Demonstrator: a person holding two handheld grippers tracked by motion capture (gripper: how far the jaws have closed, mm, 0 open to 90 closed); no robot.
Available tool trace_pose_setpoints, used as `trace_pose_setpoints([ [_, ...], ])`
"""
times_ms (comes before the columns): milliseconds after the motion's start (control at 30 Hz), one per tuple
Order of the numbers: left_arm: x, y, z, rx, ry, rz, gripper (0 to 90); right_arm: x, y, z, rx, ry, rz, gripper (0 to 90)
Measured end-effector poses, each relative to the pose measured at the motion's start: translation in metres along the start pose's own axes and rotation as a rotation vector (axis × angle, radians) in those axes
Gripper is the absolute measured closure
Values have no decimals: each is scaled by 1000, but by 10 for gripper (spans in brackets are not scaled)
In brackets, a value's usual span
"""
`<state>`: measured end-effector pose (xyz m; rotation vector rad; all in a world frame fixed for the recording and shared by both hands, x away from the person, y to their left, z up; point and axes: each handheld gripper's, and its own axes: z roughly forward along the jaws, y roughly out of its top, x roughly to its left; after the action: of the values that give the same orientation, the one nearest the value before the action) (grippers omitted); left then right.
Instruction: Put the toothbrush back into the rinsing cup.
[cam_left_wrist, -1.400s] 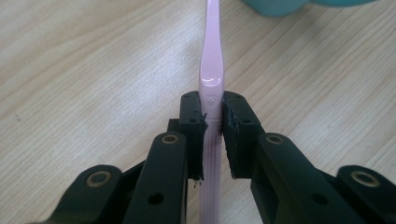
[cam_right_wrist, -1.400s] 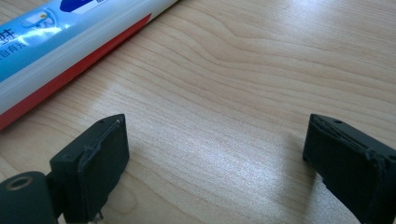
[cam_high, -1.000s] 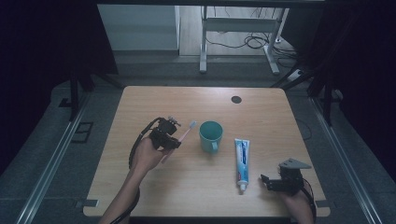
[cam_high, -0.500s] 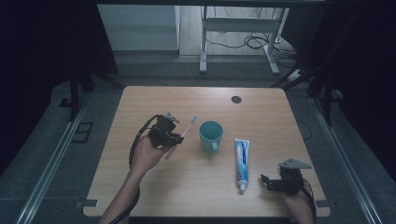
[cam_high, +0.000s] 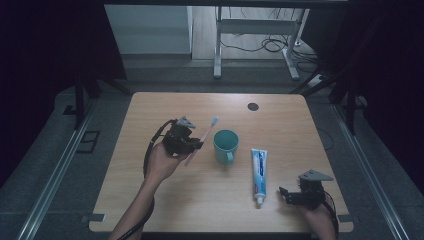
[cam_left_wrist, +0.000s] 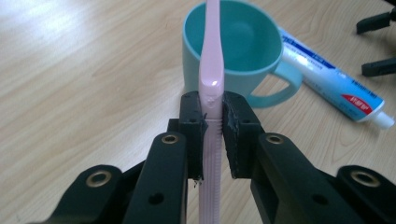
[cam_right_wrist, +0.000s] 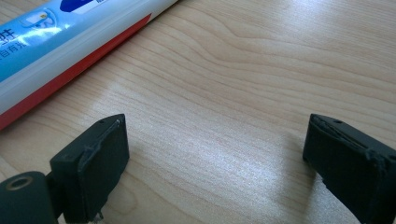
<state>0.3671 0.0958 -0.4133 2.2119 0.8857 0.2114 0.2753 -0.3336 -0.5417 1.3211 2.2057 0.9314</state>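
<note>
Count on the table (cam_high: 150, 200): two grippers, one toothpaste tube, one cup, one toothbrush.

Nearest the person, right gripper (cam_high: 292, 196) sits low at the table's near right corner, jaws spread wide with bare wood between them; nothing held.

One toothpaste tube (cam_high: 258, 170) lies flat just left of it, cap toward the person.

Farther in, one teal cup (cam_high: 225, 145) stands upright, mid-table.

Left gripper (cam_high: 192, 145), just left of the cup, pinches the one pink toothbrush (cam_left_wrist: 210, 70) by its handle; brush head points away, up beside the cup rim.
</note>
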Motion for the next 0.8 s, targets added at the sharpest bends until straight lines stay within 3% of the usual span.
trace_pose_setpoints([
  [433,-11,20,8,-86,-22,25,788,0,0,0,-1,0,-1,66],
  [800,-17,36,17,-130,-21,38,788,0,0,0,-1,0,-1,66],
])
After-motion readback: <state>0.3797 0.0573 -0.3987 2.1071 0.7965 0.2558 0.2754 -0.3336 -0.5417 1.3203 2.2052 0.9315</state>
